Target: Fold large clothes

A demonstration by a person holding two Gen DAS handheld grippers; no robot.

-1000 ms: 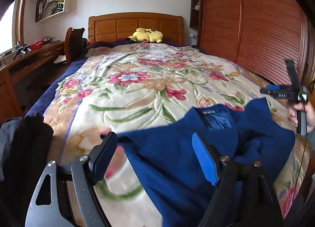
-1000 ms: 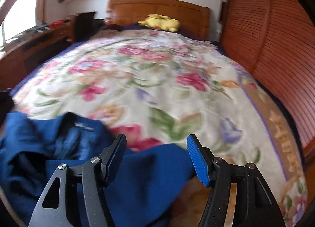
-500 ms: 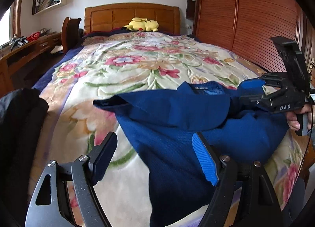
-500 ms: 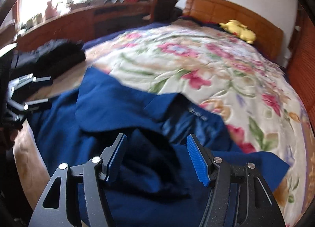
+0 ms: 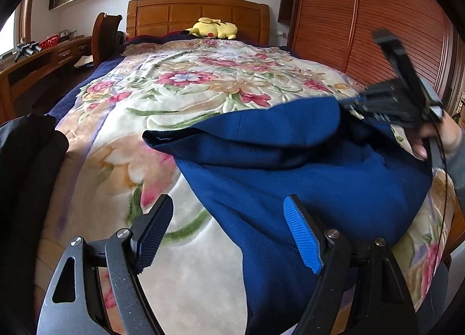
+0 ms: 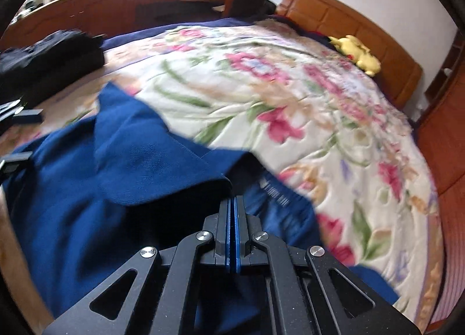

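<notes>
A large blue sweater (image 5: 290, 178) lies rumpled on the near end of the floral bedspread (image 5: 203, 85). My left gripper (image 5: 229, 233) is open and empty, low over the sweater's left edge. My right gripper (image 6: 232, 204) is shut on a fold of the blue sweater (image 6: 130, 160) near its collar, and lifts it a little. The right gripper also shows in the left wrist view (image 5: 354, 108), held by a hand at the sweater's right side. The sweater's sleeve end (image 5: 157, 137) points left.
A black garment (image 5: 26, 166) lies on the bed's left near corner, also in the right wrist view (image 6: 49, 55). A yellow plush toy (image 5: 212, 28) rests by the wooden headboard (image 5: 197, 12). A desk and chair (image 5: 104, 35) stand left, a slatted wooden wardrobe (image 5: 363, 29) right.
My right gripper went from open to shut on the sweater near the collar and swung left over it. The sweater's top fold has lifted. My left gripper stays open.
</notes>
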